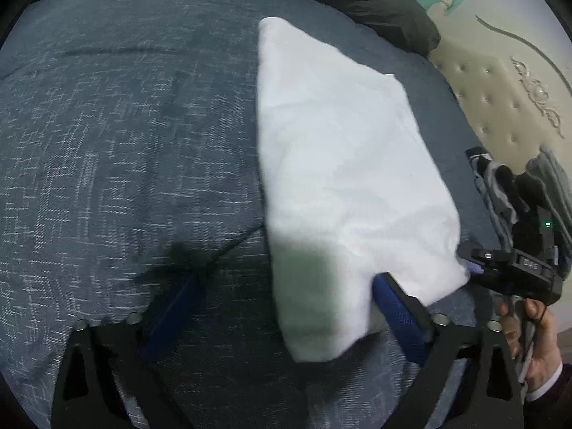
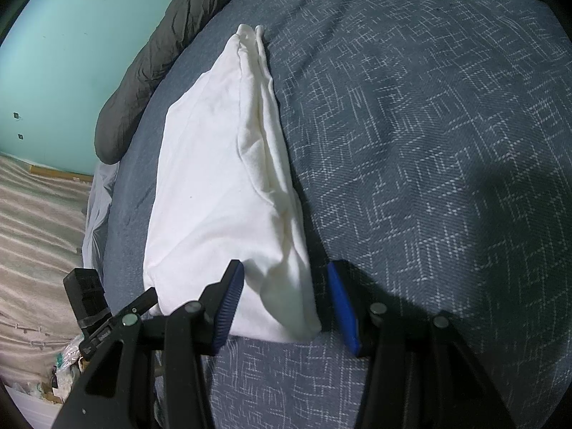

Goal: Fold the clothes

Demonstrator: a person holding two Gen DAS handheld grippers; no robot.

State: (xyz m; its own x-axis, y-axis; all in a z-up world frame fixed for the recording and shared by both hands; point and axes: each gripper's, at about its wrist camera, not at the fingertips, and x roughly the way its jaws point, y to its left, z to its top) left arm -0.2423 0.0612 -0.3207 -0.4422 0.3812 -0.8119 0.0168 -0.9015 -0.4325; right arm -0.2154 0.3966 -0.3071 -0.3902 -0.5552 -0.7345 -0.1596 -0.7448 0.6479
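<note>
No containers; white garment [image 2: 221,178] folded on blue bedspread [image 2: 429,143]

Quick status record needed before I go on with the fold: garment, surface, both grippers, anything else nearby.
garment: white garment, folded into a long narrow strip, lying on the bed
surface: blue patterned bedspread
left gripper: fingers wide apart, near end of the garment between them, pads not pressing it
right gripper: fingers apart around the garment's near end; contact on the right pad unclear
nearby: dark grey pillow beyond the garment; beige tufted headboard
</note>
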